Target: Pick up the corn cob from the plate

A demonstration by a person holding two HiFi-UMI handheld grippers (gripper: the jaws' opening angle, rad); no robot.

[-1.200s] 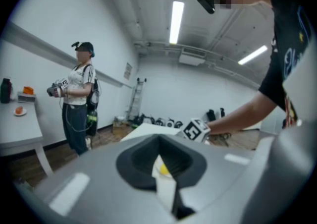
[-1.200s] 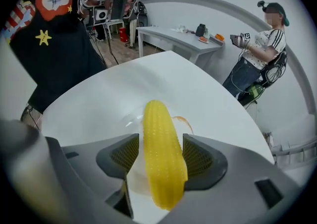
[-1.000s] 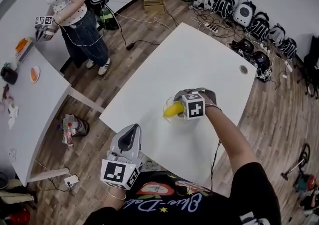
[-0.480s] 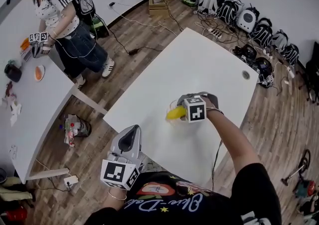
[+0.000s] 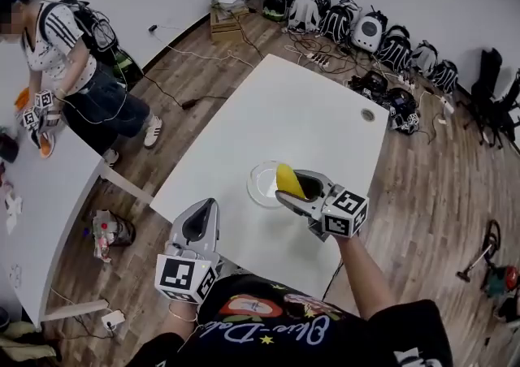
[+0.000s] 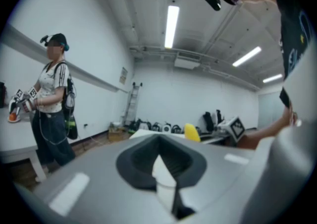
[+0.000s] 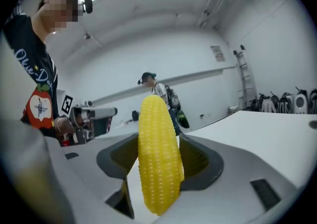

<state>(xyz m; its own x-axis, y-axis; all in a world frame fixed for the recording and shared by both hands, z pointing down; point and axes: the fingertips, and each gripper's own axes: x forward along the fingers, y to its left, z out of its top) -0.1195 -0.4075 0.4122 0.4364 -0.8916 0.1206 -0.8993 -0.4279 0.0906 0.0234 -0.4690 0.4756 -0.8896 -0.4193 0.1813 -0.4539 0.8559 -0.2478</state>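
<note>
The yellow corn cob [image 5: 288, 179] stands upright between the jaws of my right gripper [image 5: 291, 188], lifted above the right edge of the clear round plate [image 5: 255, 184] on the white table [image 5: 309, 114]. In the right gripper view the corn cob [image 7: 157, 158] fills the middle, with the right gripper [image 7: 157, 171] shut on it. My left gripper [image 5: 201, 218] hangs off the table's near edge, shut and holding nothing. The left gripper view shows the left gripper [image 6: 161, 168] with jaws together and the corn cob [image 6: 191, 132] small in the distance.
A second white table [image 5: 41, 195] stands at the left, where another person [image 5: 69, 73] holds grippers over small items. Several bags [image 5: 382, 41] and cables line the far wall. A wooden crate [image 5: 227, 20] sits on the floor.
My right gripper has risen from the plate with the corn cob and drawn back toward me; the plate now lies bare. The left gripper has stayed put.
</note>
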